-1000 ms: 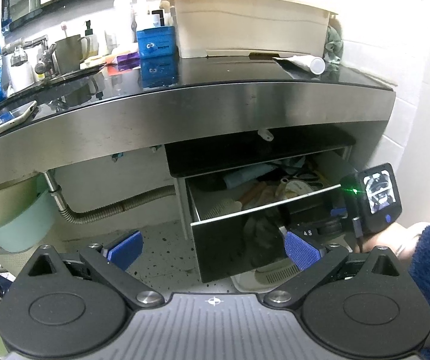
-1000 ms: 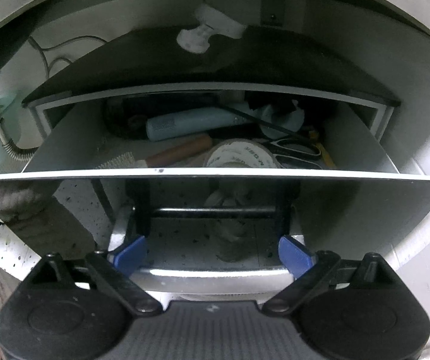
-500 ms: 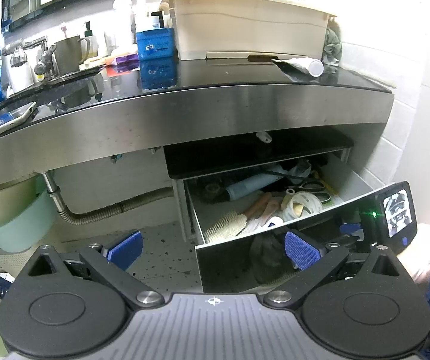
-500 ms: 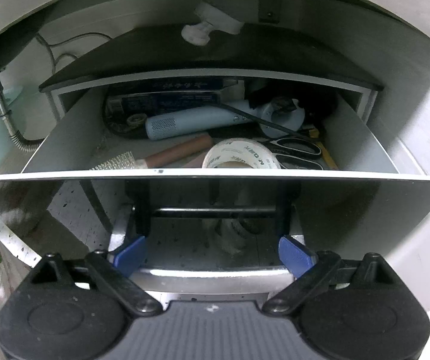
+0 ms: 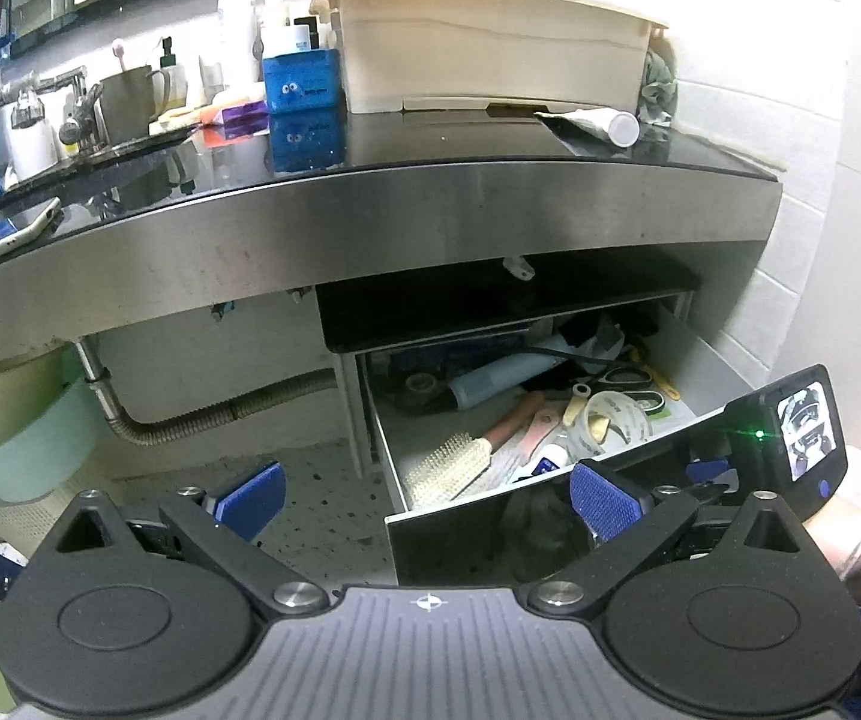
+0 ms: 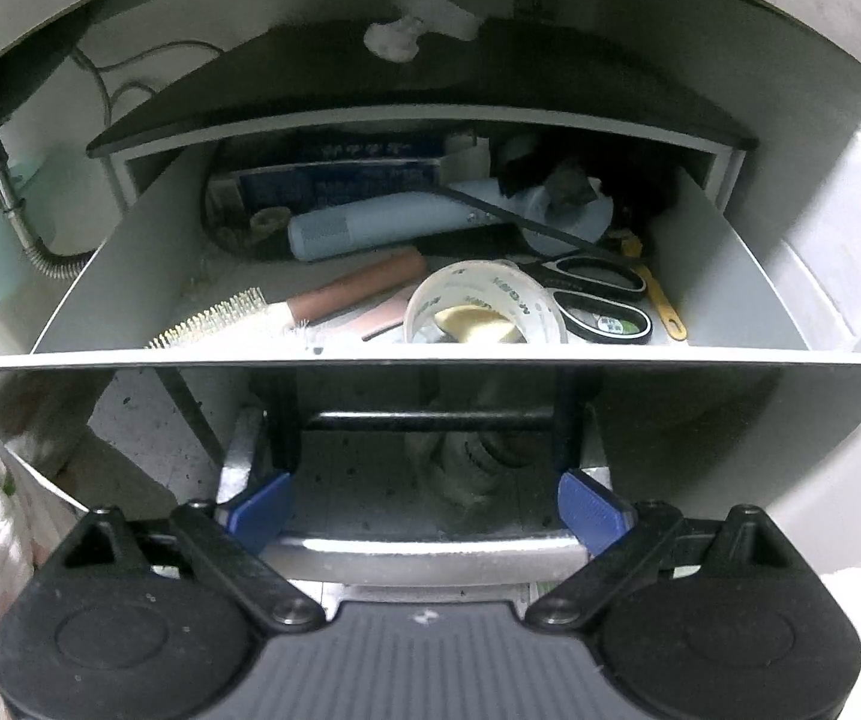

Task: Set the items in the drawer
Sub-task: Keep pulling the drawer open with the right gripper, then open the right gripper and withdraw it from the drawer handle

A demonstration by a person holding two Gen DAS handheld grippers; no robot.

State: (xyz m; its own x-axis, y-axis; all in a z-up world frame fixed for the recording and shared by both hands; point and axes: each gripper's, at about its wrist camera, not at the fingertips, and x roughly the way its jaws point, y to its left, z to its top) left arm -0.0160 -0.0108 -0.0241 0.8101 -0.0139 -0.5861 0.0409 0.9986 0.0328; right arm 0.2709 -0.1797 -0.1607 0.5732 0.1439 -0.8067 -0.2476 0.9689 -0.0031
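The drawer (image 5: 460, 546) under the steel counter stands pulled out, and its pale side wall (image 6: 724, 276) shows in the right wrist view. Inside lie a hairbrush (image 6: 220, 315), a tape roll (image 6: 484, 306), black scissors (image 6: 598, 294) and a pale blue tube (image 6: 382, 225). My right gripper (image 6: 424, 510) is open at the drawer's glossy front, its blue fingertips either side of the chrome handle (image 6: 424, 552). My left gripper (image 5: 427, 501) hangs open and empty in front of the cabinet, left of the drawer. On the counter lies a white tube (image 5: 598, 123).
A beige tub (image 5: 490, 54), a blue box (image 5: 301, 84), bottles and a steel cup (image 5: 130, 96) crowd the black counter. A phone (image 5: 16, 234) lies at its left edge. A mint bin (image 5: 22, 444) and a drain hose (image 5: 214, 420) sit under the sink. A tiled wall stands close on the right.
The drawer has slid further out with my right gripper at its handle, so more of its contents show. My left gripper has barely moved.
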